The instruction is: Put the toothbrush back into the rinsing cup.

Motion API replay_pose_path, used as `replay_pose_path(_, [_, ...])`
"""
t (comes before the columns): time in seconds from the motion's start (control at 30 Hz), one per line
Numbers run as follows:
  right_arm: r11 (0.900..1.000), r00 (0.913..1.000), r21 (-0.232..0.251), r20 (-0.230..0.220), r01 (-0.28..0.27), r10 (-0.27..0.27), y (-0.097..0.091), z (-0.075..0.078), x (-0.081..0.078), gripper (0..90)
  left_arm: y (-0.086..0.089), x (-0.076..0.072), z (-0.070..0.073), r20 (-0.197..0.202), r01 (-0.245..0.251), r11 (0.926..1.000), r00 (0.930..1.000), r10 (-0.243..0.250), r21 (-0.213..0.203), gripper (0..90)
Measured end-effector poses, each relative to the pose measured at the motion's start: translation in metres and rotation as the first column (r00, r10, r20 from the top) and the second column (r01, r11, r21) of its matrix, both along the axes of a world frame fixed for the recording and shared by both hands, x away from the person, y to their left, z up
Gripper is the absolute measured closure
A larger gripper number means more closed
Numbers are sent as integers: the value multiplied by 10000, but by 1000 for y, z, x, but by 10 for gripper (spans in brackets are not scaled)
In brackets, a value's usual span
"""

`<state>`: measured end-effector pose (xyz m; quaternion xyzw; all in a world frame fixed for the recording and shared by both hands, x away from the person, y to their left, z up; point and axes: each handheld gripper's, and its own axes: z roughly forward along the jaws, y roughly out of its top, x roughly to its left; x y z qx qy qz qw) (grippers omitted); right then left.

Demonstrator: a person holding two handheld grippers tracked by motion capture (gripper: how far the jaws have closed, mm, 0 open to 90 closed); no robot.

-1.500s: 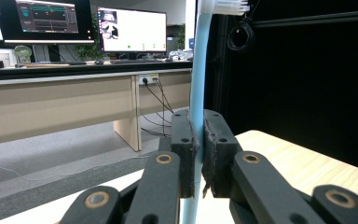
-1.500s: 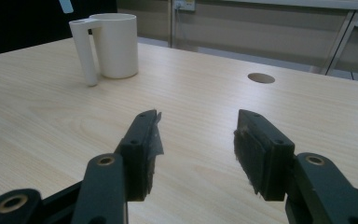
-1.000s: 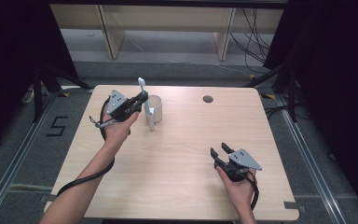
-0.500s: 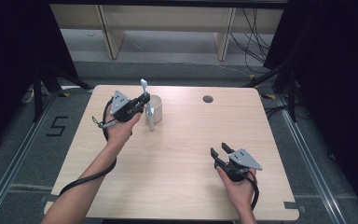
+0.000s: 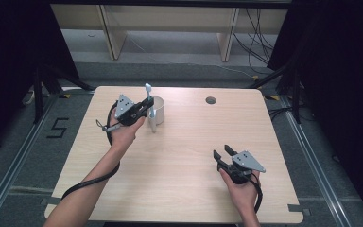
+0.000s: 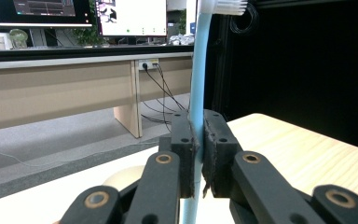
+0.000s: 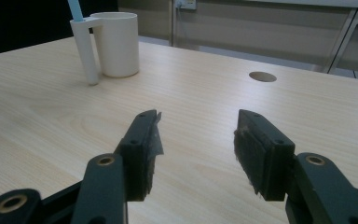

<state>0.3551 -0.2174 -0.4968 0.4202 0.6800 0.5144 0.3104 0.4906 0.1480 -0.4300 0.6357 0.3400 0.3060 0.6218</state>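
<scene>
Standing upright, the toothbrush (image 6: 198, 88) is clamped between the closed pads of the left gripper (image 5: 146, 103), its long axis vertical, bristles up, lower end in the slot of the cup (image 5: 158, 109) handle at the table's (image 5: 179, 156) far left. Well apart at the near right (clearly the farther of the 2), the right gripper (image 5: 222, 153) rests with its jaws open and empty.
</scene>
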Motion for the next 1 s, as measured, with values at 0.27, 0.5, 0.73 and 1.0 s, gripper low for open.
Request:
replay_pose_path(0.27, [10000,9999,-50,-121,83,-83,0,-1,-1,496,-1,0,-8,-140,-32,10000,9999,33,62,835])
replay_pose_path(0.5, [9998,9998,-30,-48,-179,179,1,-2,2,494,-1,1,-12,-219,-70,9999,9997,72,101,835])
replay_pose_path(0.73, [9996,9998,-198,38,-185,186,0,-2,3,491,-3,2,-19,-344,-117,9998,9993,123,178,835])
replay_pose_path(1.0, [9998,10000,-218,-31,-16,15,-1,0,1,490,-3,3,-27,-522,-152,9994,9985,169,327,832])
